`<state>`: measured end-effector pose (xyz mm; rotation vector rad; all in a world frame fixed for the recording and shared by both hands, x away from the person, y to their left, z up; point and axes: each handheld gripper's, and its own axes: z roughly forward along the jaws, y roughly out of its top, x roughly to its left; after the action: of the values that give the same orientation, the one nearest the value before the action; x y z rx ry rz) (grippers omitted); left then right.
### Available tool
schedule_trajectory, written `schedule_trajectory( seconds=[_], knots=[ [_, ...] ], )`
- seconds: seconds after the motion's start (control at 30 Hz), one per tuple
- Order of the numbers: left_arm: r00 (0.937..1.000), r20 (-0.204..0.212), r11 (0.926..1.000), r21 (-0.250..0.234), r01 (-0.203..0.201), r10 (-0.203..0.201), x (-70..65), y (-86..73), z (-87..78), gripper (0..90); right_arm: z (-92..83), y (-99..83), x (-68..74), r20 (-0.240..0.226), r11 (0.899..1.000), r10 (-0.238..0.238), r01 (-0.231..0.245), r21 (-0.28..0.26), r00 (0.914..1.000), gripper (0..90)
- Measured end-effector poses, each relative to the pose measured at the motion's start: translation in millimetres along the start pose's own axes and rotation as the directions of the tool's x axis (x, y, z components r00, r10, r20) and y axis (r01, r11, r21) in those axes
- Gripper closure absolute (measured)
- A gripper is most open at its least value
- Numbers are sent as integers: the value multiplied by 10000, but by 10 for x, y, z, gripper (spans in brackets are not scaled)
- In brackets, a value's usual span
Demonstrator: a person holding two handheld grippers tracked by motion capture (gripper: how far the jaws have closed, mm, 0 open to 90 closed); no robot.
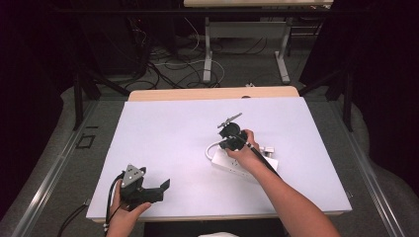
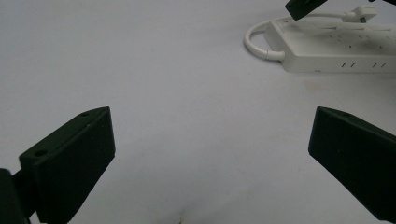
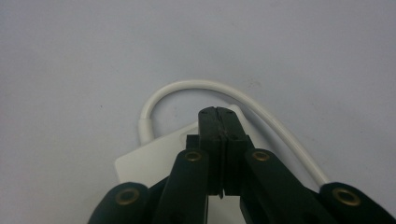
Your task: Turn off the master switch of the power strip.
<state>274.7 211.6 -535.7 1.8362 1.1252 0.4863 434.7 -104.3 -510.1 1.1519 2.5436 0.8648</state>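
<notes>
Power strip [image 1: 244, 165] white, lying flat right of centre on the tabletop [image 1: 168, 133], cable [image 3: 196, 86] looped off its end. Left claw [image 1: 150, 186] spread, empty, near front edge. Farther out, right claw [image 1: 228, 140] pressed together, nothing pinched, over the strip's cable end.

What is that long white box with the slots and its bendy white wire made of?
The long white power strip looks like hard plastic with a smooth, slightly glossy finish: crisp moulded edges and neatly cut slots. Its white cable seems to be soft rubbery plastic, since it curves in a smooth loop without kinks. Neither can be told for certain from looks alone.
</notes>
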Motion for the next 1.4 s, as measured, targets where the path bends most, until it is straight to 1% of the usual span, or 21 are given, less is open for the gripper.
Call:
schedule_trajectory(
  seconds=[0.1,0.13,0.2,0.23,0.27,0.3,0.33,0.37,0.43,0.67,0.73,0.8,0.83,0.87,0.9,0.93,0.97,1.0,1.07,1.13,1.4],
  knots=[
    [10000,6,10000,12,-10,10,-1,0,-1,6,37,-9,15,87,9996,265,-265,-106,9996,900],
    [10000,4,10000,20,-16,16,-1,0,0,6,17,0,7,80,9995,167,-169,279,9998,900],
    [10000,14,10000,-6,-5,5,0,-1,2,6,53,-12,3,13,9999,156,-156,-17,9999,900],
    [10000,11,10000,-13,0,0,0,-2,2,6,36,-9,9,30,9990,285,-286,330,9996,900],
    [10000,10,10000,-13,6,-6,1,-2,2,6,77,-19,-5,28,9999,122,-121,-73,9999,900],
    [10000,17,10000,-9,11,-11,1,-2,1,6,58,-5,11,133,9988,284,-289,396,9995,900],
    [10000,13,10000,-33,0,0,2,-2,1,6,90,-21,7,86,9996,269,-269,-50,9996,899],
    [10000,13,10000,-36,-4,4,2,-1,0,6,70,-11,4,163,9990,170,-177,420,9997,899],
    [10000,10,10000,-9,-11,11,3,0,-2,6,92,-21,6,143,9998,197,-198,76,9997,899],
    [10000,22,10000,42,-7,7,-1,-2,1,6,107,-38,16,0,9995,310,-310,-19,9995,900],
    [10000,16,10000,40,-5,5,-2,-2,2,6,72,-20,13,82,9974,412,-416,593,9991,900],
    [10000,12,10000,56,-1,1,-1,-3,2,6,114,-52,-14,29,9997,192,-191,-151,9998,900],
    [10000,12,10000,34,-27,27,0,-2,6,6,98,-55,1,-23,9993,380,-380,-10,9993,900],
    [10000,14,10000,36,-21,21,0,-3,7,6,80,-50,-19,-4,9998,12,-12,176,10000,900],
    [10000,12,10000,44,-31,31,0,-2,7,6,102,-62,-11,-67,9998,48,-49,-181,10000,900],
    [10000,6,10000,40,-31,31,-1,-2,8,6,96,-68,9,22,9997,226,-226,-33,9997,900],
    [10000,1,10000,43,-33,33,-3,-2,7,6,87,-65,4,80,9998,-28,27,181,10000,900],
    [10000,-2,10000,37,-30,30,-5,-2,7,6,131,-84,17,117,9989,5,0,-467,9999,900],
    [10000,3,10000,23,-23,23,-6,-2,6,6,97,-67,38,333,9998,-195,192,80,9993,900],
    [10000,13,10000,33,-23,23,-1,-2,6,6,111,-83,46,304,9996,-80,89,-275,9995,900],
    [10000,18,10000,44,20,-20,6,-1,16,6,63,-52,22,2,9993,359,-359,121,9994,850]
  ],
)
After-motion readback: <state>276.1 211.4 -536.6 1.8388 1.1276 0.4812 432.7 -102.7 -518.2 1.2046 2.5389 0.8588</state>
